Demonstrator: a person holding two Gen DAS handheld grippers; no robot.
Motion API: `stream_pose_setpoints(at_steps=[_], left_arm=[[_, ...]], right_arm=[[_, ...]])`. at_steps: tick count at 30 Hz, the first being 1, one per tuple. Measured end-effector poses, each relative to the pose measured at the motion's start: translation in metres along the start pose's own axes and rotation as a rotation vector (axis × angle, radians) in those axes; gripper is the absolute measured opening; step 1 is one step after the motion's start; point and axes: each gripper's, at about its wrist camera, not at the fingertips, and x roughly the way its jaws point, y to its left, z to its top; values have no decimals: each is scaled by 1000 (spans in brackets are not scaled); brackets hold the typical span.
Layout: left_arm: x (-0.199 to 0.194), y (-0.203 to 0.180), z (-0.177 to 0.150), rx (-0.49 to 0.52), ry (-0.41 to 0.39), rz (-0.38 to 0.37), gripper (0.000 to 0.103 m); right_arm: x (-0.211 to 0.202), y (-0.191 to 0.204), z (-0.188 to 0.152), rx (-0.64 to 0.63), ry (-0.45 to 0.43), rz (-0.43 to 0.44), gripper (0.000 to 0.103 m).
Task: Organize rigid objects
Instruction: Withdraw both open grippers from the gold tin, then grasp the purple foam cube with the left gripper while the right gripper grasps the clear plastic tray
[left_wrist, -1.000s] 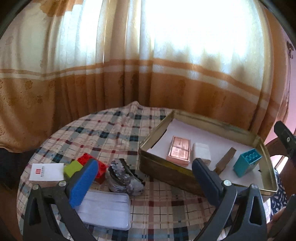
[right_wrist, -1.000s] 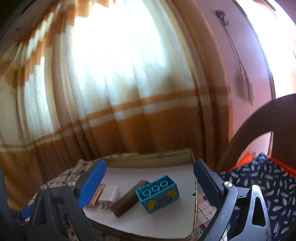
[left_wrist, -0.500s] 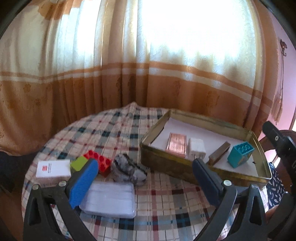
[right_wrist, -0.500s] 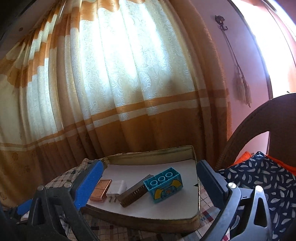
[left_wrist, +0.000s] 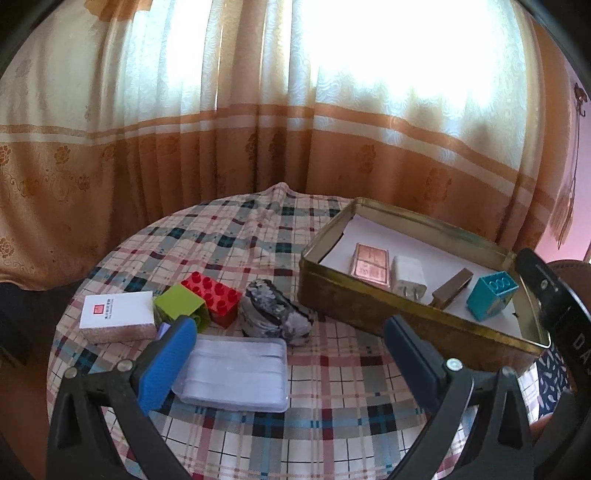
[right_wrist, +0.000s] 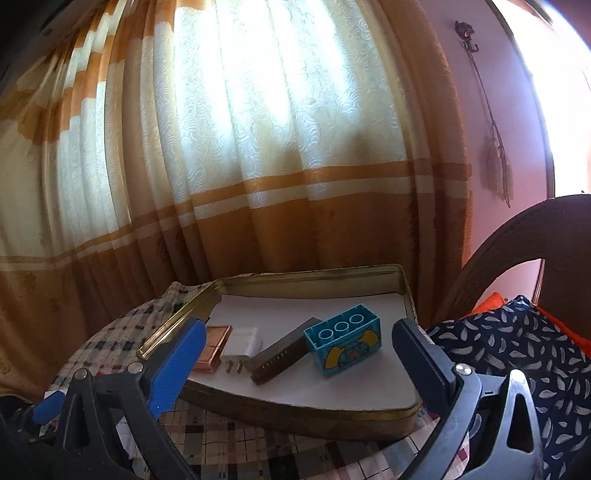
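The gold tin (left_wrist: 373, 306) lies right of centre in the left wrist view, its long axis running from upper left to lower right. Inside, in a row along that axis, sit a copper plate (left_wrist: 370, 264), a white charger (left_wrist: 408, 274), a brown bar (left_wrist: 452, 288) and a teal brick (left_wrist: 491, 297). The left claw (left_wrist: 290, 363) hangs released at the bottom, above a clear case (left_wrist: 236, 373) on the desk (left_wrist: 332, 424). The right claw (right_wrist: 295, 363) is also spread wide and empty, the tin just beyond it.
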Motion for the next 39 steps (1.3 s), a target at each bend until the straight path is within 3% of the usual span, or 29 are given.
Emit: stream_pose_setpoints(at_steps=[15, 28, 33, 39], left_arm=[[-3, 17, -5, -13, 53, 36, 103], [-2, 72, -10, -92, 107, 101, 103], [-1, 103, -14, -128, 135, 170, 103], [1, 129, -20, -154, 158, 211, 103]], right_arm=[[-2, 15, -7, -24, 61, -2, 102], [-8, 35, -16, -33, 108, 129, 102], [0, 45, -25, -8, 210, 224, 102], [-1, 66, -32, -54, 247, 282, 102]])
